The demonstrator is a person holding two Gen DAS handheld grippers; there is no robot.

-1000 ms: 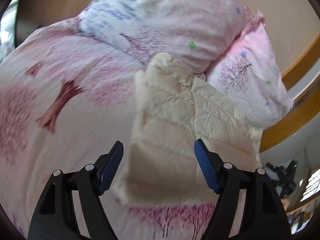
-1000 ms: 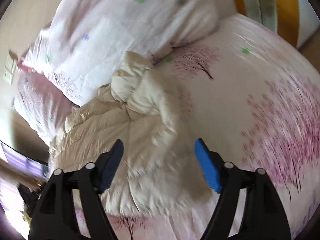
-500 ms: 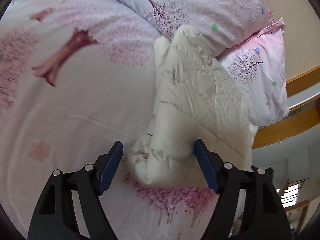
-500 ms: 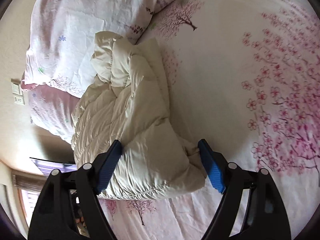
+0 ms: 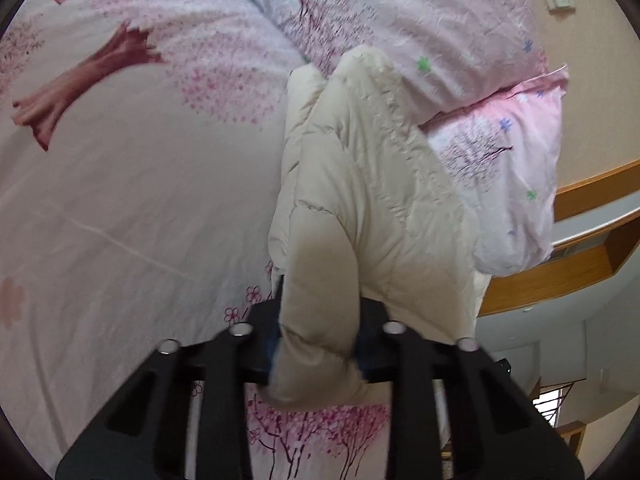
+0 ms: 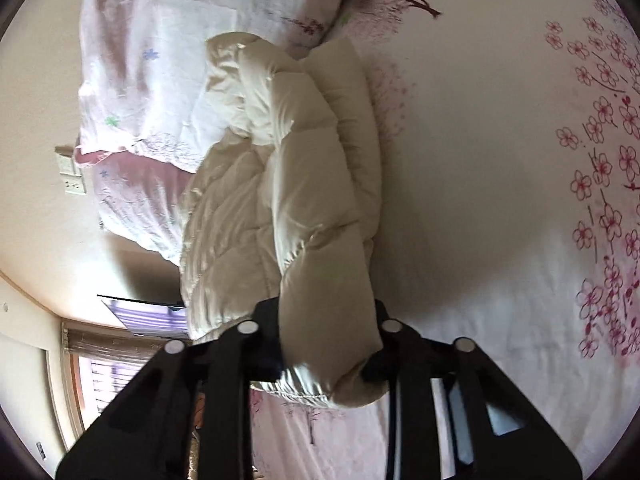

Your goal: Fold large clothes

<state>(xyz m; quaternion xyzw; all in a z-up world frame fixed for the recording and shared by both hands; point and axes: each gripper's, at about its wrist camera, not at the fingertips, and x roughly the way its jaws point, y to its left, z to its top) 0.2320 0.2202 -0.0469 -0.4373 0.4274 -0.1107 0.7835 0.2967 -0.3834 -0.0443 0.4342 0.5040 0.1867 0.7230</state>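
I see the cream quilted jacket (image 5: 372, 184) (image 6: 288, 184) lying bunched in a long puffy roll on the bed sheet (image 5: 140, 208) (image 6: 480, 208), which is pale with pink blossom trees printed on it. The far end of the jacket touches the pillows (image 5: 432, 28) (image 6: 160, 60); the near end comes up to both of my tools. My left gripper (image 5: 318, 344) is clenched on the near edge of the jacket, with a thick fold of padding squeezed between its two black fingers (image 5: 256, 336). My right gripper (image 6: 328, 348) grasps the jacket too, and a fat bulge of the fabric fills the gap between its fingers (image 6: 260, 340) and hangs out toward the camera. Beyond the jacket, a second pink pillow (image 5: 516, 152) lies under the first one, beside a wooden frame (image 5: 560, 276). On the wall next to the pillows I see a white socket plate (image 6: 72, 176)
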